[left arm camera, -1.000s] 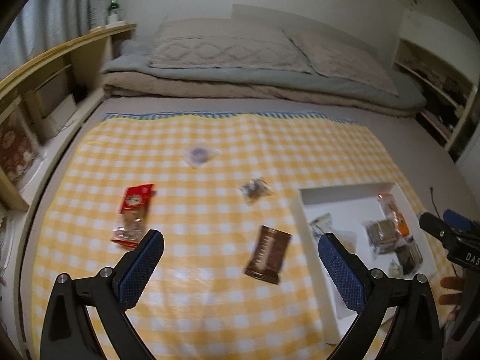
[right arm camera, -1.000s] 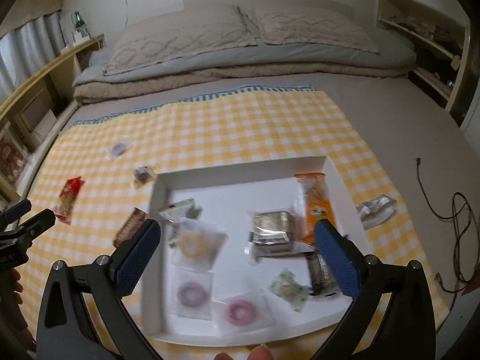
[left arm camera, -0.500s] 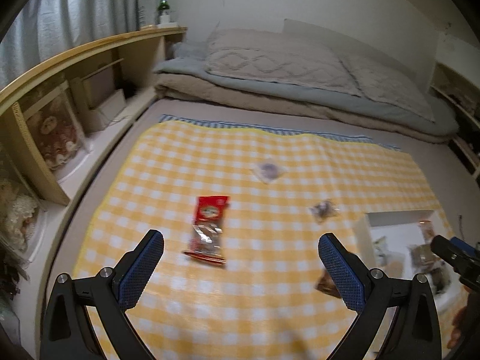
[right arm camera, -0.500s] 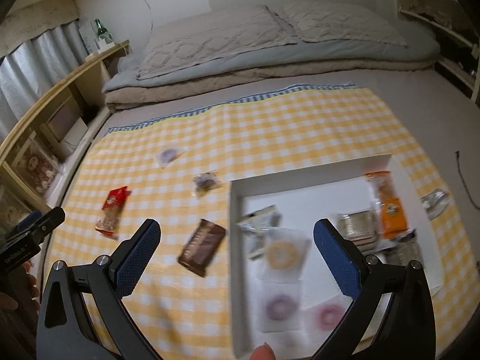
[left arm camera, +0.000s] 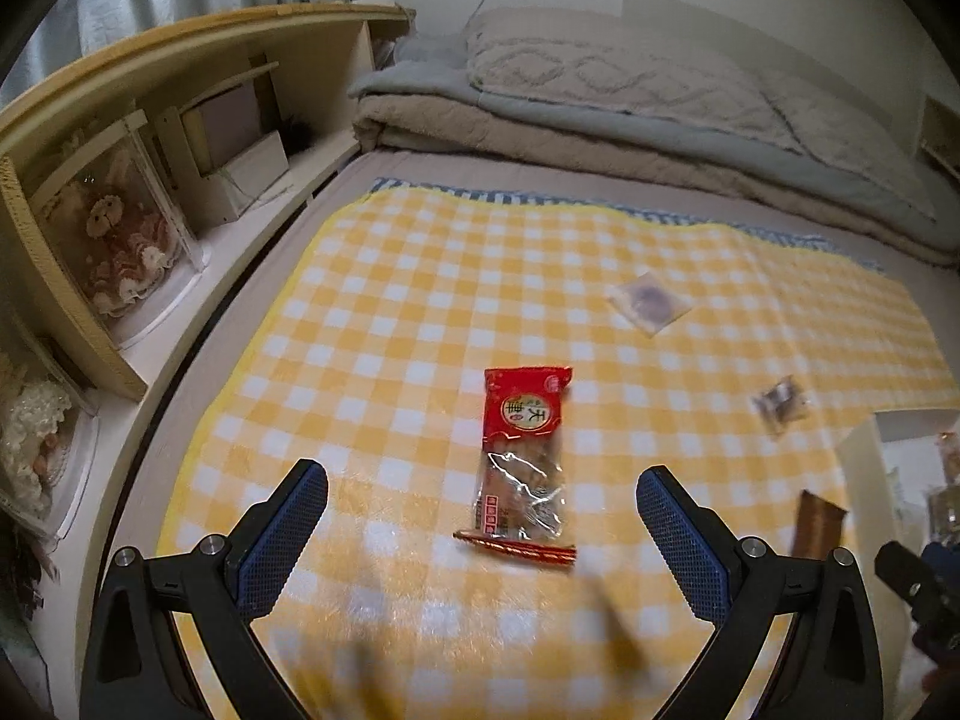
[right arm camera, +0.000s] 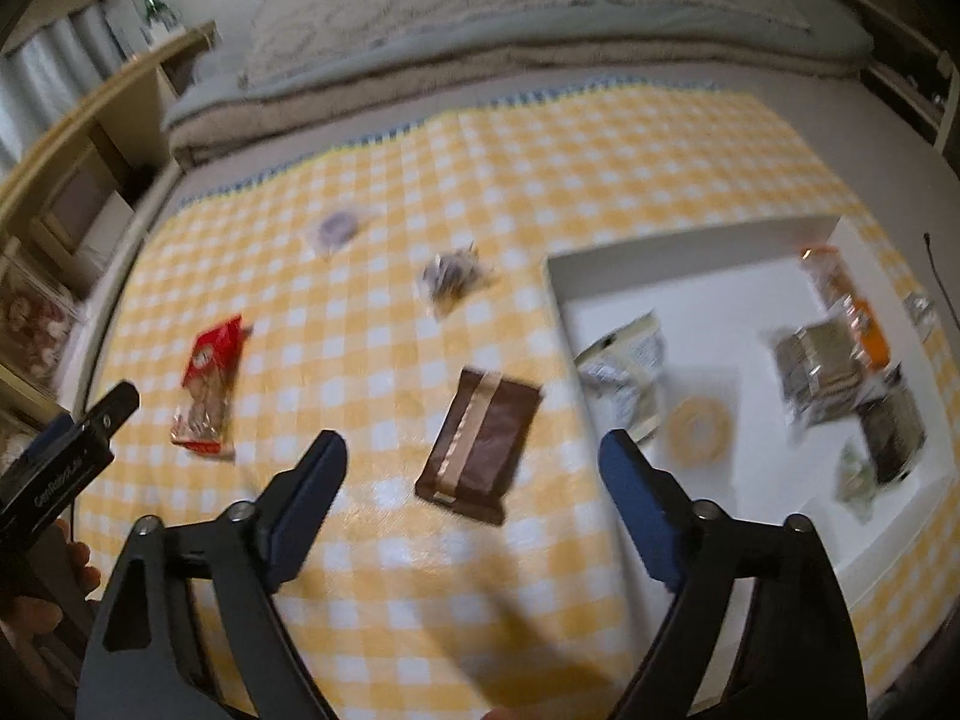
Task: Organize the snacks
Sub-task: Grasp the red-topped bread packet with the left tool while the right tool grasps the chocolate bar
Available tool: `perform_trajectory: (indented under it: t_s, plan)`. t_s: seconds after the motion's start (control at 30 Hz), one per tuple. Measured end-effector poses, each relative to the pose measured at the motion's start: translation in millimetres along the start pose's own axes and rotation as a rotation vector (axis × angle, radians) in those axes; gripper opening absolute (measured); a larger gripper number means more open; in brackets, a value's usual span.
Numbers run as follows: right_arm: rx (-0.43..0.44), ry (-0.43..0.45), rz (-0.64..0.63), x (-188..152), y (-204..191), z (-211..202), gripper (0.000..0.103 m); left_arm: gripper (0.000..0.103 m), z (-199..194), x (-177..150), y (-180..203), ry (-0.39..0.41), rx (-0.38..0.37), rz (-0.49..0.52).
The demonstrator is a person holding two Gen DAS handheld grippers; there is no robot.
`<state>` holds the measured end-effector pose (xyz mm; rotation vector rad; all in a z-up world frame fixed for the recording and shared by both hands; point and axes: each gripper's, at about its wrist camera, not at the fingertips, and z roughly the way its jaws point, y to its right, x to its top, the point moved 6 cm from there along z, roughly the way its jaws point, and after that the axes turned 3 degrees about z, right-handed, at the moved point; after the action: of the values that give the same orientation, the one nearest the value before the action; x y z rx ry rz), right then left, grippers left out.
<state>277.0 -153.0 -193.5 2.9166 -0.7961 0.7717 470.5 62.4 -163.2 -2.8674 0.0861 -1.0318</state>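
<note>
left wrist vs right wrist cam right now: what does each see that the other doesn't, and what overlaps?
Left wrist only: the plush dolls on the side shelf, seen clearly.

Right wrist only: the white tray's contents, including a yellow ring snack and an orange packet.

Both: the red snack packet, brown chocolate packet, purple ring snack and small dark wrapped snack on the yellow checked cloth. Both grippers are open.

i see red snack pack [left arm camera: 523, 456] flat on checkered cloth | brown bar [right arm camera: 480, 447] flat beside white tray [right arm camera: 708, 294] | tray holds several packets
</note>
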Motion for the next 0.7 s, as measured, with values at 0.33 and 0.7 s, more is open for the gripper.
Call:
perform_trajectory:
  t_s: [0.33,0.7]
  plan:
    - [-0.137,-0.114,0.065,-28,-5,56,0.078,0.103,74,-5,13,-0.09,0.02,0.024]
    - [-0.183,-0.17,0.061,-27,-2,86,0.051,0.077,115,-16,14,-0.176,0.009,0.045]
